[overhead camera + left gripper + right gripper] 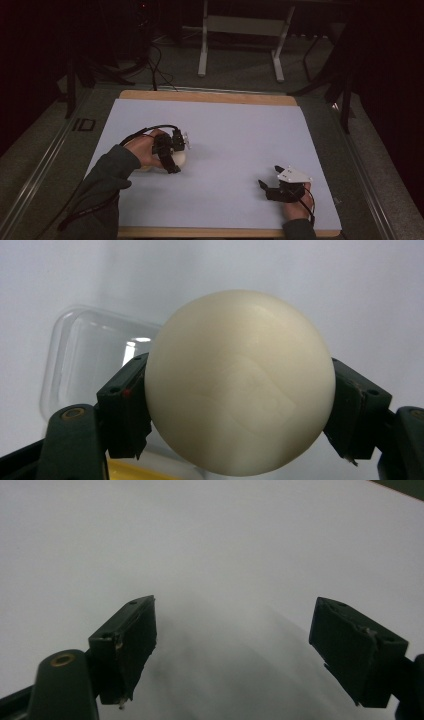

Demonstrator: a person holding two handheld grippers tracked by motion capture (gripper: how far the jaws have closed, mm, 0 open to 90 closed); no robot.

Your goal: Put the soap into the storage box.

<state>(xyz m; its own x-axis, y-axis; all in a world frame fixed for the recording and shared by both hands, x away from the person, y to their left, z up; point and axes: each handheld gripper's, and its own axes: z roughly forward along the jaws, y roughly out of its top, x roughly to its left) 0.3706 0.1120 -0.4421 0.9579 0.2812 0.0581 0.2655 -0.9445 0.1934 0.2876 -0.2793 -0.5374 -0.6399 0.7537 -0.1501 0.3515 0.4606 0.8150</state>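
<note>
over at about nine o'clock on the white mat, the left gripper has its jaws clamped on a cream ball at its widest part, which looks smooth, hard and likely slippery, so a hold across the middle seems safest. behind it sits a clear plastic container, half hidden, with something yellow cut off below. down at five o'clock the right gripper hangs with jaws apart, holding nothing.

Open white sheet everywhere beyond clear container near left tool
</note>
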